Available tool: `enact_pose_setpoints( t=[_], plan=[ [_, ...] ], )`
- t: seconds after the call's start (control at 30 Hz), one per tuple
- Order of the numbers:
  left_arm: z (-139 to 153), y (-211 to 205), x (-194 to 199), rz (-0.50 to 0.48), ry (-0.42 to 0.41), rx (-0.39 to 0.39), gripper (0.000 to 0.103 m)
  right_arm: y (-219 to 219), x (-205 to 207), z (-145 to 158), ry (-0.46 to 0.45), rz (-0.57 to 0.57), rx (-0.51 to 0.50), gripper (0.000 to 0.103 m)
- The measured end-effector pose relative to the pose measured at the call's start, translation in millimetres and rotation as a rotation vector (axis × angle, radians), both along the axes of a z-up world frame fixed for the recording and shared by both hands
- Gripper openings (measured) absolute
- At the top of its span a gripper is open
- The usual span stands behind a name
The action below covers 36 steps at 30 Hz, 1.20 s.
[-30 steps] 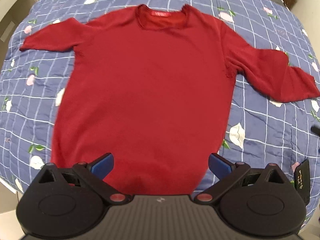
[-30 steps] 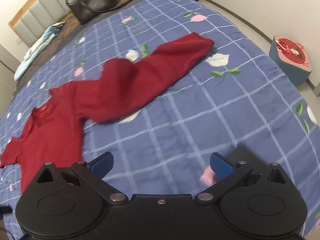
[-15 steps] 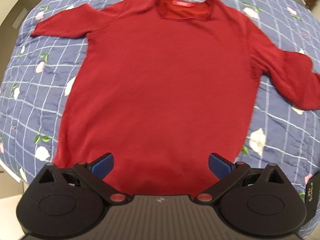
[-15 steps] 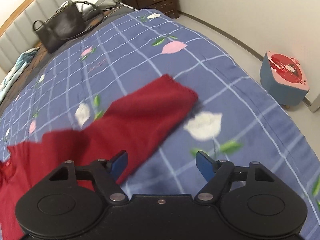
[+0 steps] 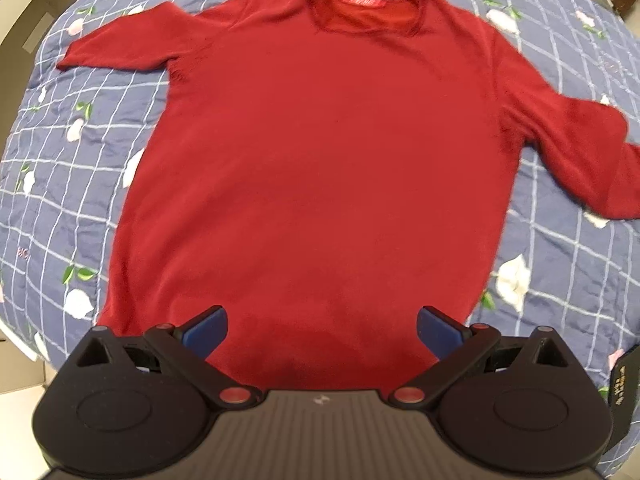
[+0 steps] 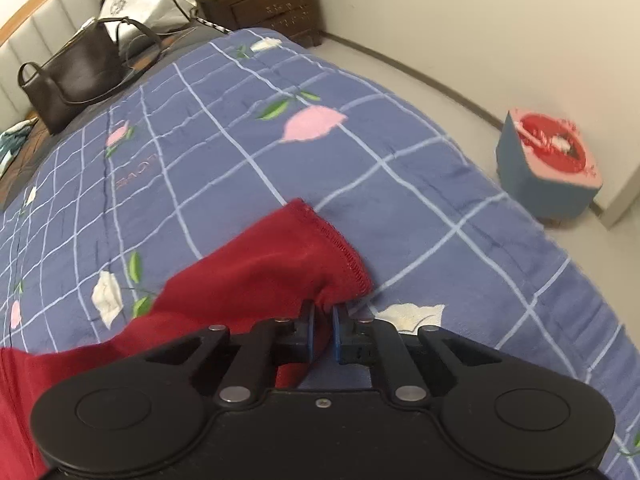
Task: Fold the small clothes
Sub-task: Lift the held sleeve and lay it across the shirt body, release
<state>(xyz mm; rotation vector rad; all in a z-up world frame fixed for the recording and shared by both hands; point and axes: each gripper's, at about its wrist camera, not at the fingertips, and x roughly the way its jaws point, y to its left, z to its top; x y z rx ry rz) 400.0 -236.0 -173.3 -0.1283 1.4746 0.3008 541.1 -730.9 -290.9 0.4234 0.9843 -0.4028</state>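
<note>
In the left wrist view, the red sweater [image 5: 320, 168] lies flat in the middle on the blue bed quilt [image 5: 60, 184]. The left tool [image 5: 320, 330] is wide open over the hem, holding nothing.

In the right wrist view, the right tool [image 6: 323, 334] pinches the sleeve cuff [image 6: 332, 256]. Lift it gently and lay it across the chest. The bed edge is at right; the handbag [image 6: 72, 80] is far off.

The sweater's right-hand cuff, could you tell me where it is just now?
In the right wrist view the cuff is low centre on the blue quilt, pinched in the right gripper.
</note>
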Motion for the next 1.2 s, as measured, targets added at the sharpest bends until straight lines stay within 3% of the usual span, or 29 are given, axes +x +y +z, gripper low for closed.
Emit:
enact_pose_setpoints(
  t=[0.27,0.63,0.9,1.07,1.2],
  plan=[
    [19.7,7.0,7.7,0.016,-0.07,-0.035,0.103,-2.5,-31.4,53.6,-0.099,-0.042,-0.023,0.004],
    [49.2,43.4,-7.9,0.03,-0.162,-0.067,0.103,3.8,-80.3,106.1,-0.097,-0.091,-0.071,0.003],
    [57.9,88.3,-16.7,0.03,-0.231,-0.097,0.103,82.1,-75.1,169.2,-0.211,0.111,-0.19,0.004],
    [61.3,131.5,-22.6,0.036,-0.258,-0.11,0.103,165.2,-58.9,204.8,-0.289,0.271,-0.26,0.004],
    [62.4,178.3,-28.4,0.076,-0.267,-0.096,0.103,240.9,-38.2,216.5,-0.32,0.391,-0.291,0.004]
  ],
)
